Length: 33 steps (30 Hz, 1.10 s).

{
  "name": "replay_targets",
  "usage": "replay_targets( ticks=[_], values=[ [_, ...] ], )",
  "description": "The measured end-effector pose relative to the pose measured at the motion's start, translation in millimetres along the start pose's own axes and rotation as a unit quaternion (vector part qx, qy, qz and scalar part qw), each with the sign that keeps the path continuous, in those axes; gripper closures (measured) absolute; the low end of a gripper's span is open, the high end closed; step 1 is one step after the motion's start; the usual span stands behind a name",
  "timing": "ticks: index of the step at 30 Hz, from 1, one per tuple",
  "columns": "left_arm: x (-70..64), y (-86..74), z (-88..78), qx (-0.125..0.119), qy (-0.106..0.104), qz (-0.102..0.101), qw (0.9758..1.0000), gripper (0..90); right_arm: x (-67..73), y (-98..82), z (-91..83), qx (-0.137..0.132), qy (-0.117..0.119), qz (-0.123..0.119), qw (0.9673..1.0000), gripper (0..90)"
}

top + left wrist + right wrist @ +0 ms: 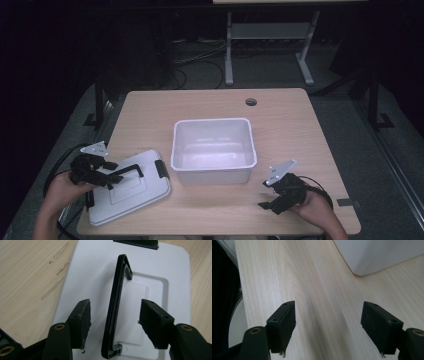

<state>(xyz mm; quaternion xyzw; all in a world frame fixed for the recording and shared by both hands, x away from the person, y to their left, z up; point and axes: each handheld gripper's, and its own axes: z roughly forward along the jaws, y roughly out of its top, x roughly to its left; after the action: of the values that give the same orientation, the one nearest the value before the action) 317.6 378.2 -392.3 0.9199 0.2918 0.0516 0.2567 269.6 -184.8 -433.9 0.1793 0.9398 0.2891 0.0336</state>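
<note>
A white lid lies flat at the table's front left, with a raised black handle on top. My left gripper straddles that handle. In the left gripper view the handle stands between the jaws of the left gripper, with a gap on each side, so no pad presses on it. An empty white tub sits mid-table. My right gripper hovers open over bare wood at the front right. In the right gripper view, the right gripper holds nothing and the tub's corner is ahead.
Black latch clips sit on the lid's ends; one clip shows at the far end in the left gripper view. A cable hole is near the table's far edge. Another desk's legs stand behind on the floor.
</note>
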Motion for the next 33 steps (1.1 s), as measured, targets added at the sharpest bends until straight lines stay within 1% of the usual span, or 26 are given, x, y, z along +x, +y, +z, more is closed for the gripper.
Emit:
replay_targets(
  ticks=[3, 5, 6, 7, 15, 19, 29, 30, 31, 33],
  values=[
    [0.8, 1.4, 0.7, 0.004, -0.007, 0.001, 1.0000, 45.6, 0.9, -0.7, 1.3, 0.001, -0.001, -0.004, 1.0000, 27.3],
    [1.9, 2.4, 1.4, 0.007, -0.009, 0.005, 0.9999, 48.3, 1.0, -0.7, 1.8, 0.000, 0.001, 0.000, 1.0000, 27.1],
    [1.9, 2.9, 2.2, 0.006, -0.011, 0.002, 0.9999, 49.5, 0.8, -0.7, 1.9, 0.001, 0.000, -0.002, 1.0000, 27.1],
    [2.3, 3.7, 2.0, 0.012, -0.013, 0.005, 0.9998, 50.6, 0.9, -0.8, 2.5, 0.000, 0.002, -0.002, 1.0000, 27.0],
    [4.2, 9.7, 6.0, 0.027, -0.024, 0.013, 0.9993, 59.8, 1.8, -1.2, 4.1, 0.002, 0.004, -0.004, 1.0000, 27.0],
    [4.9, 15.9, 7.3, 0.037, -0.032, 0.020, 0.9986, 64.2, 1.7, -1.1, 3.7, 0.002, 0.003, -0.003, 1.0000, 27.0],
    [4.7, 21.9, 11.6, 0.060, -0.036, 0.027, 0.9971, 71.5, 1.2, -1.6, 3.5, 0.002, 0.002, -0.005, 1.0000, 26.9],
    [4.7, 23.2, 11.2, 0.065, -0.037, 0.031, 0.9967, 72.0, 1.3, -1.6, 3.5, 0.002, 0.002, -0.004, 1.0000, 27.0],
    [4.7, 23.2, 11.2, 0.065, -0.037, 0.031, 0.9967, 73.9, 1.3, -1.6, 3.5, 0.002, 0.002, -0.004, 1.0000, 27.0],
    [4.2, 24.3, 10.7, 0.068, -0.039, 0.033, 0.9964, 74.9, 1.1, -1.5, 3.6, 0.002, 0.003, -0.005, 1.0000, 26.9]
  ],
)
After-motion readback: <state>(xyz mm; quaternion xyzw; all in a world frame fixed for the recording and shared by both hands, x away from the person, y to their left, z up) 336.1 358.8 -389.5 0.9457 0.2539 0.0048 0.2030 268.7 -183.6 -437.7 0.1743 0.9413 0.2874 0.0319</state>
